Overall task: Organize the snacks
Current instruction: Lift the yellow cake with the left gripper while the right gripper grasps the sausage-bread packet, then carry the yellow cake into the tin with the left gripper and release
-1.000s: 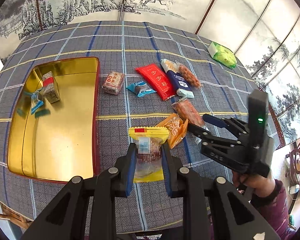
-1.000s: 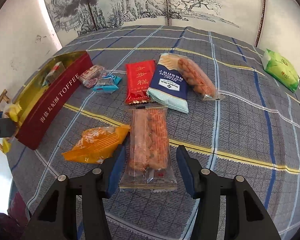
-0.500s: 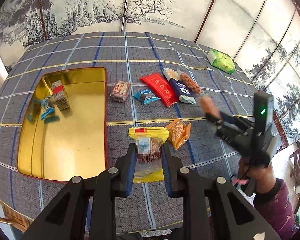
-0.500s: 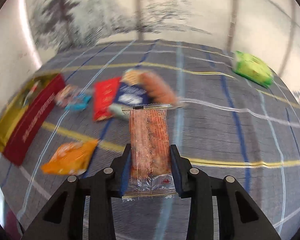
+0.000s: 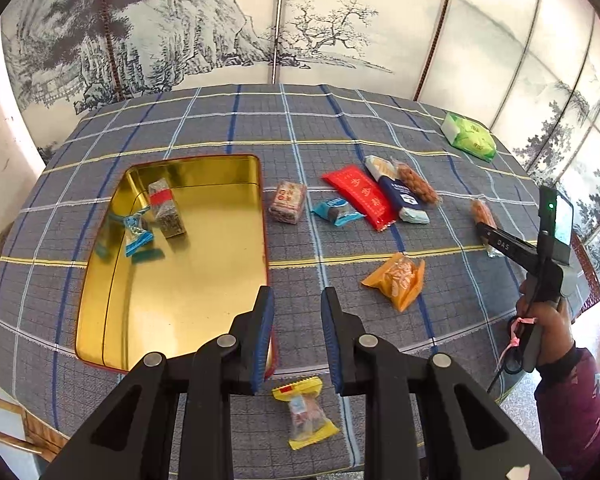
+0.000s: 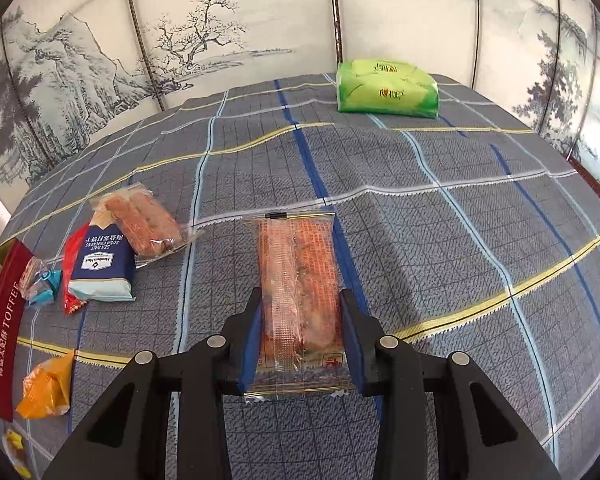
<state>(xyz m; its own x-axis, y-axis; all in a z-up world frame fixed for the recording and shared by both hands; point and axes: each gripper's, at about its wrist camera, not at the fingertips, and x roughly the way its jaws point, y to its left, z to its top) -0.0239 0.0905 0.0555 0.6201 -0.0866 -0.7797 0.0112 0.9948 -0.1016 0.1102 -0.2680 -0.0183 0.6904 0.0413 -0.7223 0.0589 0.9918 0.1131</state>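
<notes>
Plaid tablecloth [image 6: 440,208] before painted screens, snacks scattered.
Right gripper [image 6: 302,344] clamps a clear orange cracker pack [image 6: 298,280] above the cloth; left gripper [image 5: 297,336] hangs with jaws apart over a yellow-edged candy packet [image 5: 306,416] beside the gold tin [image 5: 188,280].

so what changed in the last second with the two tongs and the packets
The left tongs let go of the yellow-edged clear candy packet, which now lies on the checked tablecloth below their open jaws. The right tongs closed on the long clear packet of orange snack sticks and lifted it away to the right. The gold tin and the other packets stayed put.
</notes>
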